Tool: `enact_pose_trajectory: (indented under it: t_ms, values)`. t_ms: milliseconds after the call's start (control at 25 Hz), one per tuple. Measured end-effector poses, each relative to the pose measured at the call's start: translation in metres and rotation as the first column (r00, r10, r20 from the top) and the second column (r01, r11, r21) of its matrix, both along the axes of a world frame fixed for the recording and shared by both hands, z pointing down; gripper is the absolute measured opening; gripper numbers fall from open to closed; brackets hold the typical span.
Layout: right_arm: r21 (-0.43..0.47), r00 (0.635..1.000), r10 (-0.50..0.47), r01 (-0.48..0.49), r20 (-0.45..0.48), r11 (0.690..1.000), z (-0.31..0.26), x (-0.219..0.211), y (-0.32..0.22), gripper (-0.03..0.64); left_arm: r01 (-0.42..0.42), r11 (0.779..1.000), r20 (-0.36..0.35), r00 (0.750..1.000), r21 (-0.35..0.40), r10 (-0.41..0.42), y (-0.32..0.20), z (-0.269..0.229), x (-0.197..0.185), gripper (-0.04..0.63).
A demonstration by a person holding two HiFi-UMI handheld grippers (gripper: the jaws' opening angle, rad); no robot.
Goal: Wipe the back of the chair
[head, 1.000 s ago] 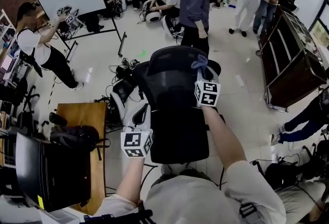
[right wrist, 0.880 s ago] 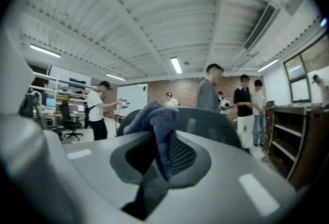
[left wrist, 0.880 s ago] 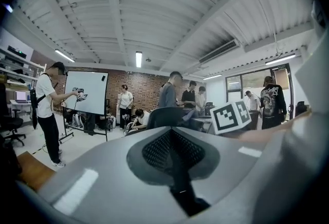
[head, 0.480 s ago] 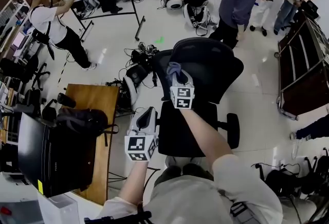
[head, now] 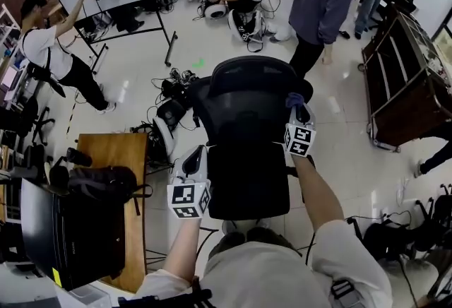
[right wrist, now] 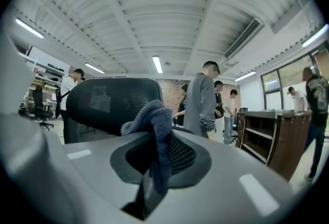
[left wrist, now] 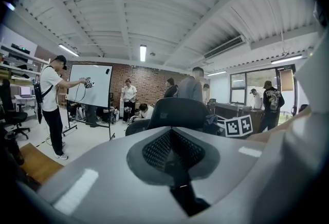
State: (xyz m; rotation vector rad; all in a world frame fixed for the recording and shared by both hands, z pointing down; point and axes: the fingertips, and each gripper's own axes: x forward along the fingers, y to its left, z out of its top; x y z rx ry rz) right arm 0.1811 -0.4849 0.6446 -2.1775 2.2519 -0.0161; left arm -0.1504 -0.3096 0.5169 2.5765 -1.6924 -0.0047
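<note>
In the head view the jaws of the right gripper (head: 296, 110) are hard to make out, because its marker cube (head: 299, 139) and a bunched blue-grey cloth (head: 294, 99) cover them. The right gripper view shows them plainly. There the right gripper (right wrist: 154, 166) is clenched on the cloth (right wrist: 154, 120), which rises in a fold above the jaws and hangs down between them.

The cloth sits at the right edge of the back of the black mesh office chair (head: 247, 95), near its top. Whether it touches the mesh cannot be told. In the right gripper view the chair (right wrist: 103, 102) stands just behind and to the left of the cloth. The chair's base is hidden under its seat and the person's torso.

The right forearm reaches forward along the right side of the seat. The left forearm stretches ahead at the seat's left side, and the left gripper (head: 196, 158) is beside the seat's edge, well apart from the cloth. In its own view the left gripper (left wrist: 174, 159) has its jaws closed together with nothing between them.

A brown wooden table (head: 116, 158) stands to the left, partly covered by a black bag (head: 99, 185).
</note>
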Motion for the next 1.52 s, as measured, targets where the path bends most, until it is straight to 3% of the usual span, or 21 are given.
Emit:
enact_pose_trajectory:
  t_ms: [120,200,280,440,560,680,920,1120,1320,1520]
  values:
    - [0.013,0.999,-0.035,0.035,0.002,0.999,-0.007,-0.017,0.006,0.048,-0.017,1.000,0.006,1.000,0.009,0.017,-0.002,-0.006,0.014,0.057]
    - [0.020,0.994,-0.112,0.112,0.006,0.994,-0.007,-0.056,0.014,0.048,-0.020,1.000,0.013,1.000,0.012,0.020,-0.001,-0.007,0.017,0.057]
    - [0.009,0.970,-0.241,0.241,0.004,0.970,0.002,-0.125,0.015,0.048,-0.008,1.000,0.015,1.000,0.006,0.008,0.000,-0.005,0.013,0.057]
    - [-0.102,0.889,-0.457,0.452,-0.030,0.886,0.041,-0.279,-0.015,0.048,0.053,0.999,-0.005,0.999,-0.009,-0.053,-0.006,-0.008,-0.012,0.058]
    - [-0.183,0.884,-0.468,0.460,-0.001,0.869,0.065,-0.340,-0.054,0.048,0.097,0.995,-0.003,0.995,-0.002,-0.097,-0.010,-0.010,-0.029,0.057]
    - [-0.248,0.895,-0.447,0.433,0.002,0.867,0.093,-0.357,-0.083,0.047,0.107,0.994,0.014,0.994,-0.002,-0.107,-0.006,-0.004,-0.033,0.057]
    - [-0.263,0.907,-0.422,0.402,-0.020,0.877,0.106,-0.346,-0.097,0.046,0.117,0.993,0.024,0.993,-0.031,-0.116,0.007,0.022,-0.045,0.057]
    - [-0.259,0.926,-0.377,0.358,-0.024,0.897,0.100,-0.302,-0.101,0.046,0.119,0.992,0.022,0.993,-0.034,-0.118,-0.009,0.012,-0.046,0.057]
    - [-0.250,0.970,-0.242,0.231,-0.013,0.940,0.093,-0.194,-0.100,0.046,0.089,0.996,-0.006,0.996,-0.024,-0.089,-0.038,-0.007,-0.035,0.057]
    - [-0.282,0.998,-0.060,0.056,-0.005,0.958,0.124,-0.060,-0.087,0.046,0.028,0.999,-0.022,0.999,-0.030,-0.029,-0.056,-0.002,-0.015,0.057]
